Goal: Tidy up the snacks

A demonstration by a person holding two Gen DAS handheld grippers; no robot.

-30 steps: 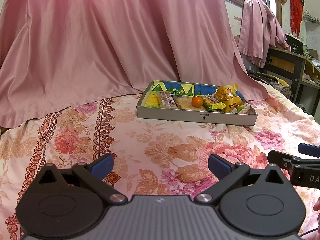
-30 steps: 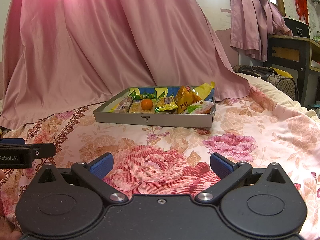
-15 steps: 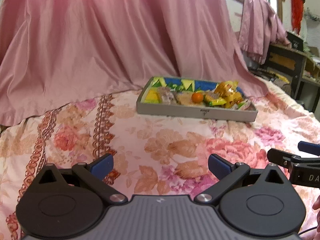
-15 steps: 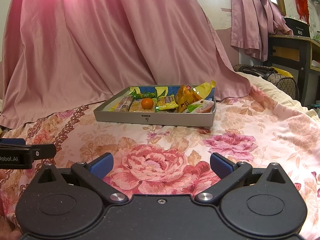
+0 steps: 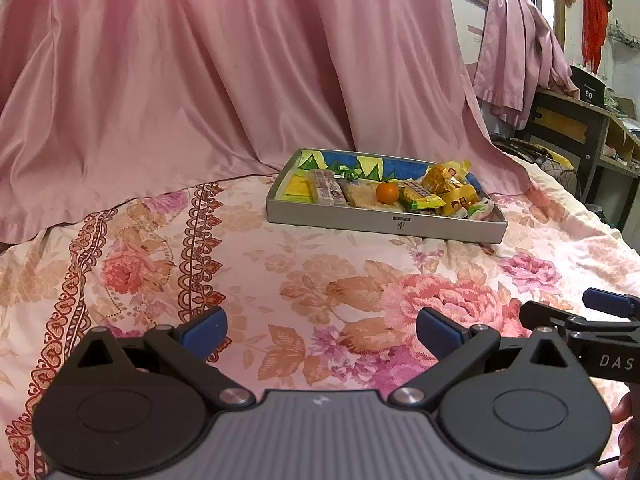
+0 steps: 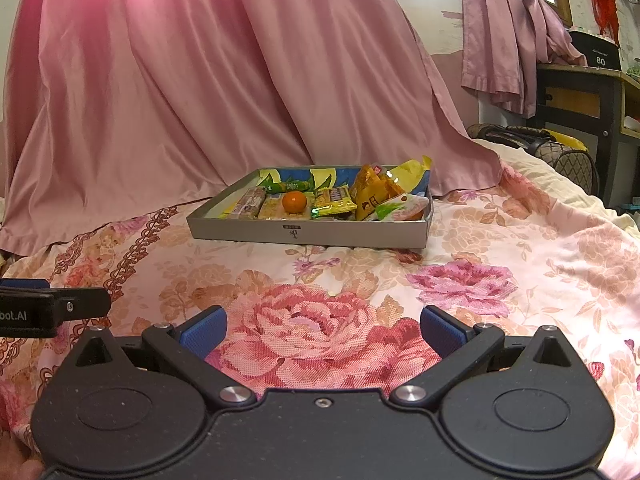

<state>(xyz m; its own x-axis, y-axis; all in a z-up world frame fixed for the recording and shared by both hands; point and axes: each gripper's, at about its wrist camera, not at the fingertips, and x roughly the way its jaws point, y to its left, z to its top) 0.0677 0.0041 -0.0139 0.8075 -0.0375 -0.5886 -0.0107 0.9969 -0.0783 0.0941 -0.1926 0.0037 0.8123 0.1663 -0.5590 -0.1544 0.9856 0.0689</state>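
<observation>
A shallow grey box [image 5: 384, 225] [image 6: 308, 234] sits on the floral bedspread, well ahead of both grippers. It holds several snack packets, among them a green-and-yellow wrapper [image 5: 422, 197] [image 6: 334, 201], an orange-yellow bag [image 5: 442, 176] [image 6: 370, 194] and wrapped bars [image 5: 326, 190], plus a small orange [image 5: 387, 192] [image 6: 295, 202]. My left gripper [image 5: 322, 330] is open and empty, low over the bedspread. My right gripper [image 6: 323, 330] is open and empty, beside it on the right.
A pink satin sheet [image 5: 200, 80] hangs behind the box. A dark desk [image 5: 576, 128] with shelves stands at the right, with a quilted bag [image 6: 560, 156] next to the bed. Pink cloth [image 6: 508, 40] hangs near the window.
The left wrist view swung briefly and came back, with the box a little lower in the frame. The right gripper has hardly moved. Both stay open.
</observation>
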